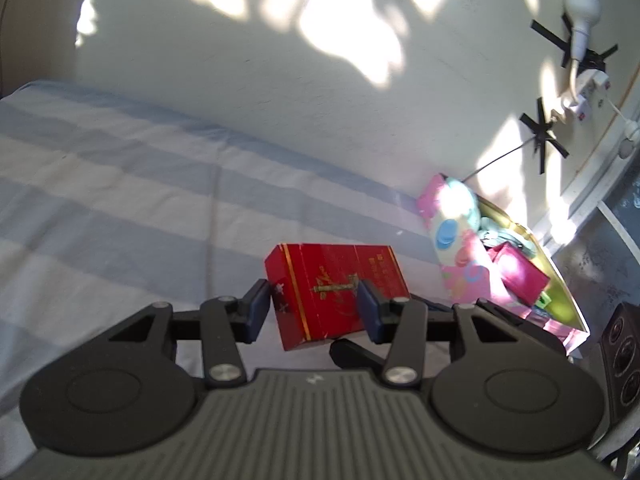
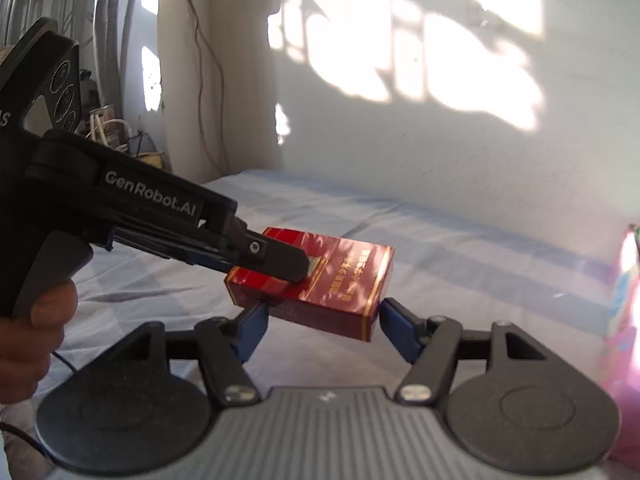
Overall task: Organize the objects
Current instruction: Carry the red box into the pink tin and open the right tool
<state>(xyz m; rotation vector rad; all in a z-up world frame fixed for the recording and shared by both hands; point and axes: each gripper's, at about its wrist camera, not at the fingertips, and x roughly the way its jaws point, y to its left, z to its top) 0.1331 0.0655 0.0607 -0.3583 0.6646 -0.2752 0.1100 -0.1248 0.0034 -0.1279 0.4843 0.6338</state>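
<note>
Left gripper (image 1: 316, 312): jaws narrowed onto the red box (image 1: 334, 292), 1 pad on each of 2 opposite sides; the box sits clamped and lifted off the bed, tilted.
Right gripper (image 2: 322, 322): blue fingertips (image 2: 252, 326) bracket the same box from below and in front; the left tip seems to touch its corner, the right tip sits just beside the far end. Whether it grips I cannot tell; it looks like a handover or a 2-handed steadying.
Red box: in the air between both tools, above the striped sheet (image 1: 120, 184), probably held clear so it can be carried.
Pink basket (image 1: 472, 272): farther right by the wall, already holding several items; likely the destination.
Wall (image 1: 240, 60): behind, sunlit, with a taped bulb (image 1: 582, 4).
</note>
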